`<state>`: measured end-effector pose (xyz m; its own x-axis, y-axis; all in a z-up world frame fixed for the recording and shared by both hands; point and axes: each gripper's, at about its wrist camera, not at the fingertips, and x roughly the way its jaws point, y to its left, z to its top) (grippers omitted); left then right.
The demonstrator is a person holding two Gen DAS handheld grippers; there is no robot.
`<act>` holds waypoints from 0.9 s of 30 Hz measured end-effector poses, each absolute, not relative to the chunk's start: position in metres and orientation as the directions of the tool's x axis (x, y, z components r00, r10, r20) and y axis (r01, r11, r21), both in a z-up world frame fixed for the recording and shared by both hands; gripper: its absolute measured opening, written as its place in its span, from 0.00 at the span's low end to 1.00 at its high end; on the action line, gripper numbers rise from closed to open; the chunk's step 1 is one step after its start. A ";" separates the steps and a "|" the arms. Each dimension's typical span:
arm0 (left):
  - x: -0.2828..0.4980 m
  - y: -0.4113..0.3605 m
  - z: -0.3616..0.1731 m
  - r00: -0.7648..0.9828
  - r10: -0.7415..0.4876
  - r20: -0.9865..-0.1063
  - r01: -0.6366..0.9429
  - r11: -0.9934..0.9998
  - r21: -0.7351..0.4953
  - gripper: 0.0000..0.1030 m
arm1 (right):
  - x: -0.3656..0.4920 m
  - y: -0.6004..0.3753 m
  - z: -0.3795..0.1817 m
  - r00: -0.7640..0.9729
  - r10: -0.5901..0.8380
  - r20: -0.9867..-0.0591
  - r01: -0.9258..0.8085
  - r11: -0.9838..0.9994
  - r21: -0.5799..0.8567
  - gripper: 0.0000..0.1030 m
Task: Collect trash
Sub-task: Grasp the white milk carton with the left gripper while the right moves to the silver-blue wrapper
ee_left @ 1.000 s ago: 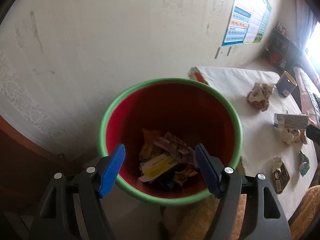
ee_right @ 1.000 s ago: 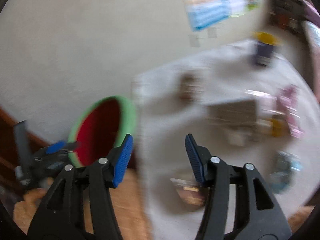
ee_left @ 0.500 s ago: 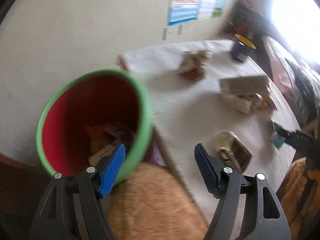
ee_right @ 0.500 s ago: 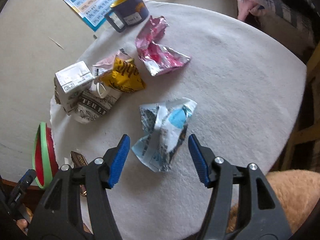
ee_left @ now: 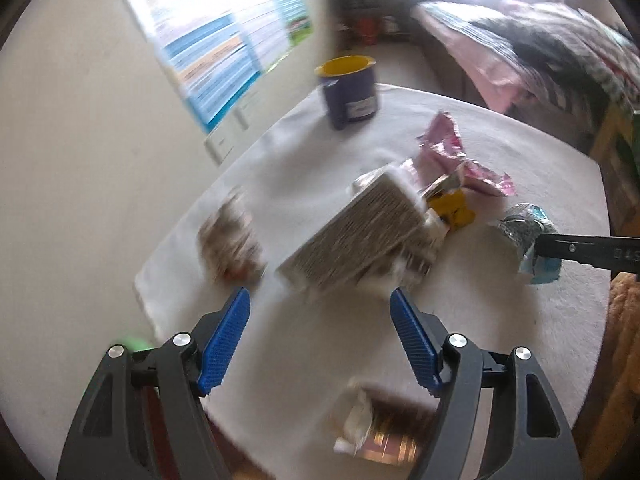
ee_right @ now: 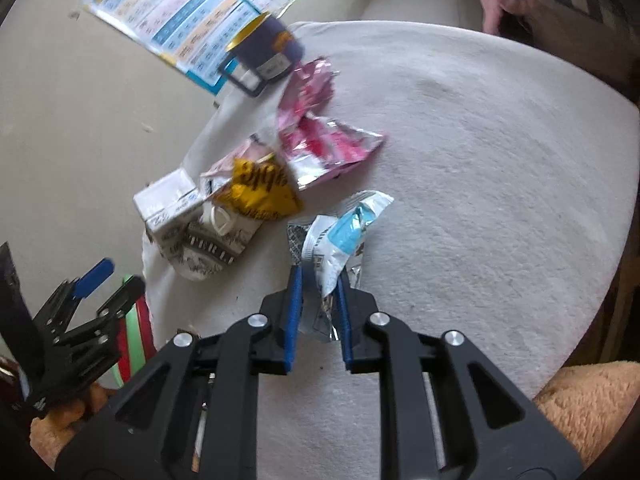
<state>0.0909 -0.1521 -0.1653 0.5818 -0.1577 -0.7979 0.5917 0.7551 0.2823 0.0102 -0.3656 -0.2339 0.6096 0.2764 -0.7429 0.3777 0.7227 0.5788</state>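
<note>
Two tools: right tool point(ee_right: 318, 280) just clamped on blue-white wrapper point(ee_right: 340, 236), left tool point(ee_left: 320, 308) agape over blurred, perhaps cardboard, carton point(ee_left: 356, 232).

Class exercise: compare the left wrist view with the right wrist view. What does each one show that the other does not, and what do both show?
Only the left wrist view shows the brown wrapper at the near table edge and the crumpled brown wrapper farther back.

Only the right wrist view shows the right gripper, whose jaws have just been closing, pinching the blue-and-white wrapper, and the bin rim.

Both show that wrapper, the carton, pink wrapper, yellow wrapper and mug.
</note>
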 end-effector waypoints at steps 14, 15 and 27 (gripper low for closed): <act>0.115 -0.196 -0.182 0.559 -0.091 -0.824 0.635 0.686 0.355 0.49 | 0.008 -0.374 -0.238 0.621 0.286 -0.730 0.381 0.704 0.600 0.43; 0.114 -0.191 -0.178 0.556 -0.099 -0.825 0.631 0.697 0.341 0.45 | 0.008 -0.374 -0.238 0.620 0.285 -0.731 0.382 0.704 0.599 0.43; 0.092 -0.130 -0.152 0.506 -0.096 -0.857 0.576 0.777 0.253 0.41 | 0.018 -0.364 -0.241 0.590 0.247 -0.769 0.388 0.748 0.538 0.52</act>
<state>0.0925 -0.1302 -0.1515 0.5056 -0.0959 -0.8574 0.5765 0.7769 0.2531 0.0181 -0.3640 -0.2411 0.5896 0.2473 -0.7689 0.3881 0.7481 0.5382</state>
